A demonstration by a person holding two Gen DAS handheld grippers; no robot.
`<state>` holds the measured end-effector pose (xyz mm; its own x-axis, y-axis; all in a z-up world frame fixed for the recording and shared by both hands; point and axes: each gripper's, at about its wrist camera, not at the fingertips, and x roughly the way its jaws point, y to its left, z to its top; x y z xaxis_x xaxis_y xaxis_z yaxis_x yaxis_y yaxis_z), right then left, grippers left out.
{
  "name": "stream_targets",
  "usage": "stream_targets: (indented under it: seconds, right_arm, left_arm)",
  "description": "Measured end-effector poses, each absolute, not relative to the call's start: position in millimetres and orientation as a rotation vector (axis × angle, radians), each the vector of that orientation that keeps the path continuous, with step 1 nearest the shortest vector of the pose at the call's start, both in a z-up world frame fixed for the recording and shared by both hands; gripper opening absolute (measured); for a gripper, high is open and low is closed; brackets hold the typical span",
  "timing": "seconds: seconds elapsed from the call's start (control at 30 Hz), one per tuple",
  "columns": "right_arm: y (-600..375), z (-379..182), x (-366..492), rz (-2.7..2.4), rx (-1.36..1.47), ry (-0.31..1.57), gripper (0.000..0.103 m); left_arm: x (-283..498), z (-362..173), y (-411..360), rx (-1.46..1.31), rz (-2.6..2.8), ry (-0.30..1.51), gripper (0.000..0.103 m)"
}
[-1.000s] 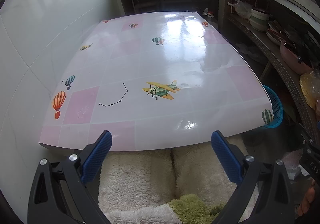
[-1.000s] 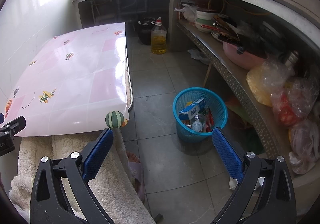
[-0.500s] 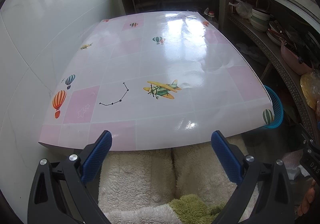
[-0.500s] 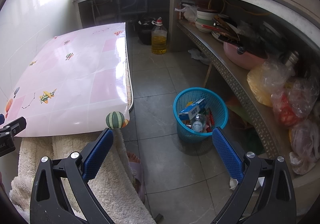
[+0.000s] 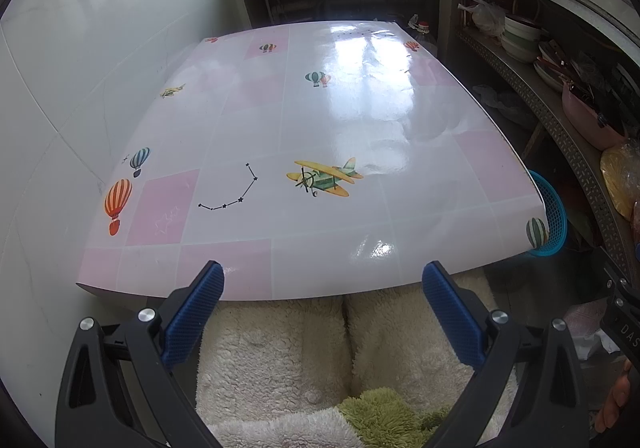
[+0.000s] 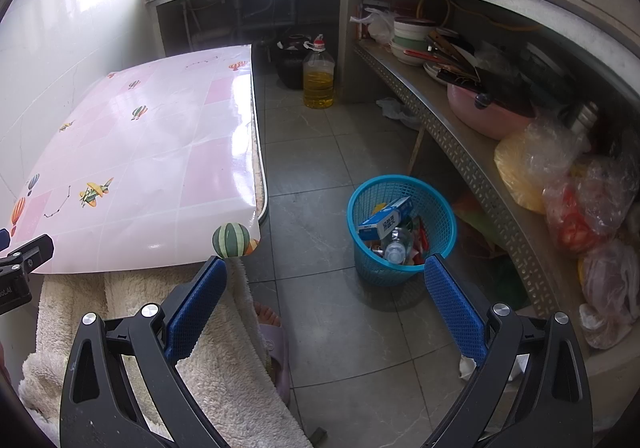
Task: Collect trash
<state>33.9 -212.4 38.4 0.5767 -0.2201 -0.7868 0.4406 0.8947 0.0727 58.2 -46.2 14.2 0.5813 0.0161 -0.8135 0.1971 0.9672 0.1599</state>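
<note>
Blue mesh, that's the target: the blue basket (image 6: 402, 232) stands on the grey floor tiles (image 6: 320, 152), just beside the desk's right edge and under the long shelf (image 6: 460, 144). In it lie a carton (image 6: 384, 222), a clear plastic bottle (image 6: 394, 248) and some wrappers. So the trash looks gathered, at least what shows here.

Left gripper (image 5: 322, 302) hangs at the near edge of the desk (image 5: 320, 120), jaws spread wide, nothing between them. Right gripper (image 6: 324, 298) points out over the floor, jaws just as wide and just as empty, with the basket sitting just off its right fingertip.

The desk's glossy pink-and-white cover shows only printed balloons and a little plane, no loose litter on it. Below the near edge there's cream fleece (image 5: 280, 348) and a green tuft (image 5: 384, 416).

My read: this is the check-round step, near the end. To do it well, sweep both cameras slowly along the desk edges and the floor by the basket. One candidate is a small white scrap (image 6: 466, 364) on the tiles at the foot of the shelf, partly hidden behind the right finger; I can't tell what it is. If it's rubbish, come down over it with the right jaws wide, pinch low against the tile, then carry it over the basket rim and release well inside.
</note>
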Motion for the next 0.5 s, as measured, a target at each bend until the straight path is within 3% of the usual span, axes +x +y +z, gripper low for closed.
stream_targets:
  seconds: [0.5]
  right_arm:
    - [-212.6, 38.5, 34.0, -0.392, 0.274, 0.876, 0.095]
  left_arm:
    - [58.4, 13.7, -45.9, 0.244, -0.107, 0.949, 0.097]
